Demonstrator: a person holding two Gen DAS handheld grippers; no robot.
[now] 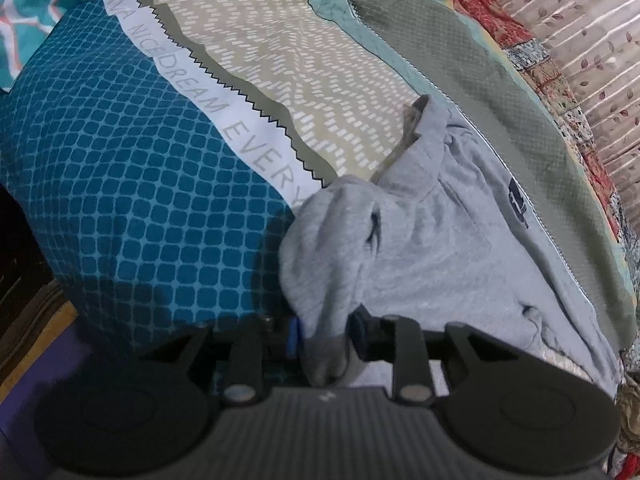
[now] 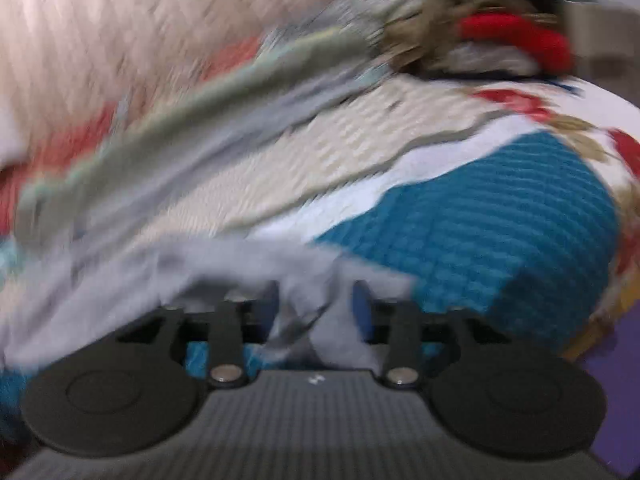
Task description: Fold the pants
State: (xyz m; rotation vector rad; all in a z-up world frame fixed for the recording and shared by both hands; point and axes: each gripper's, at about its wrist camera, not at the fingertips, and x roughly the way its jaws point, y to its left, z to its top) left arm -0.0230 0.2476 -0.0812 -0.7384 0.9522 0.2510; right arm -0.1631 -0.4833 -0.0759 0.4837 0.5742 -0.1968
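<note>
On the bed (image 1: 120, 184), toward its right edge, the grey pants (image 1: 432, 240) are seen half gathered and not yet squarely folded, a bunched fold being clamped by the left gripper (image 1: 324, 330) and another pinched by the right gripper (image 2: 316, 304).

Both hand-held grippers (image 1: 326, 330) (image 2: 316, 304) part-open, angled downward

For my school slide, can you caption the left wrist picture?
Left claw pinching bunched grey pants on a patterned bedspread.
</note>
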